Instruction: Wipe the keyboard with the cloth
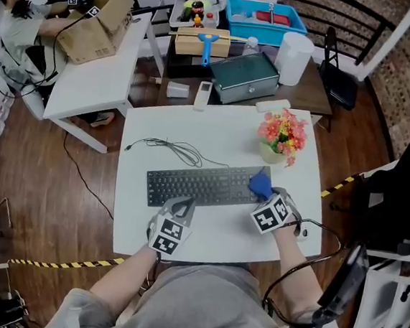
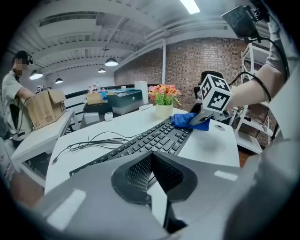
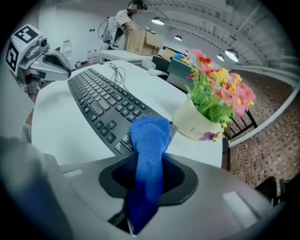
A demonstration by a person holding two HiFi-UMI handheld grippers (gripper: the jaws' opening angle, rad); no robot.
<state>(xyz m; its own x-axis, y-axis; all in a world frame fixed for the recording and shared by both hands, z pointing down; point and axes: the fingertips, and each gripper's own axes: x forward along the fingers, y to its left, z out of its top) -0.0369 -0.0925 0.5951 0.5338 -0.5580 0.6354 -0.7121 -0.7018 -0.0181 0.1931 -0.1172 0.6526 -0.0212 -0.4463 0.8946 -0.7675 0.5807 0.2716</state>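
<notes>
Right gripper [image 3: 149, 182] clamped on blue cloth [image 3: 149, 138]: jaws part closed with the fabric pinched between the pads, and a narrow strip runs up out of the jaws and ends in a bunched wad ahead of the tips. The wad sits on the right end of the keyboard [image 1: 199, 184], on the last key columns by the corner nearest the flower pot [image 1: 280, 134]. The cloth's long axis follows the gripper's pointing line, slanting down onto the keys. Head view: the right gripper's marker cube is just off the keyboard's right front corner, with the cloth directly ahead of it. Left gripper [image 2: 151, 161]: jaws together, nothing between the pads, tip at the keyboard's front edge toward its left half; contact with the keyboard or table is unclear from these angles. The two grippers are well apart, one at each end. The keyboard is black and full-size and lies flat on the white table [image 1: 220, 233]. Its long axis runs left to right in the head view, with the right end tilted slightly away from the person. Its cable [image 1: 170, 148] is looped loosely behind it on the left. The flower pot stands just beyond the right end, not touching.
</notes>
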